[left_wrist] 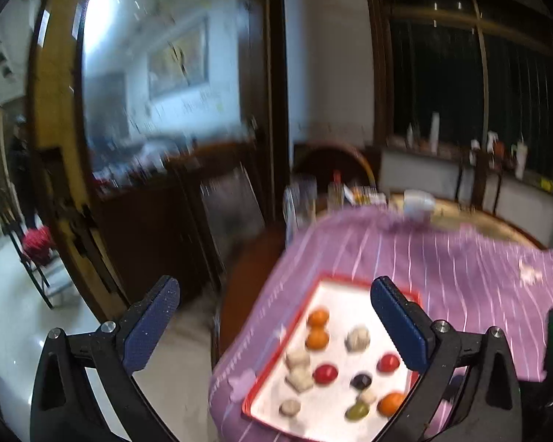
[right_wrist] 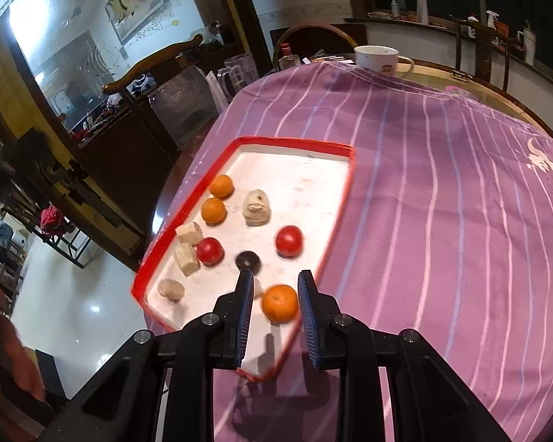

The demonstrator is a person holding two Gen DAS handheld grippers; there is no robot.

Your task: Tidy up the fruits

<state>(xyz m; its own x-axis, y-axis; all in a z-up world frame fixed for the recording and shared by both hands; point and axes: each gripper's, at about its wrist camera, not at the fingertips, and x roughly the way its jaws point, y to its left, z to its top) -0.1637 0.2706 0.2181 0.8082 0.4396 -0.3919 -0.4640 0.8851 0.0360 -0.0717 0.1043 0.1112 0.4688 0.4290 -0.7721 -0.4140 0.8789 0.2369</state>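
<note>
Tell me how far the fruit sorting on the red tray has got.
Early. Done: two oranges sit paired at the tray edge. In hand: the right gripper looks shut on a third orange; left gripper open, empty. Left: red fruits apart, other pieces scattered.

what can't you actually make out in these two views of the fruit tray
- Right wrist view: whether the right gripper grips the orange between its fingers or only frames it.
- Right wrist view: the green fruit seen from the left is hidden behind a finger.
- Left wrist view: motion blur smears the tray, so the pale lumps can't be identified.
</note>
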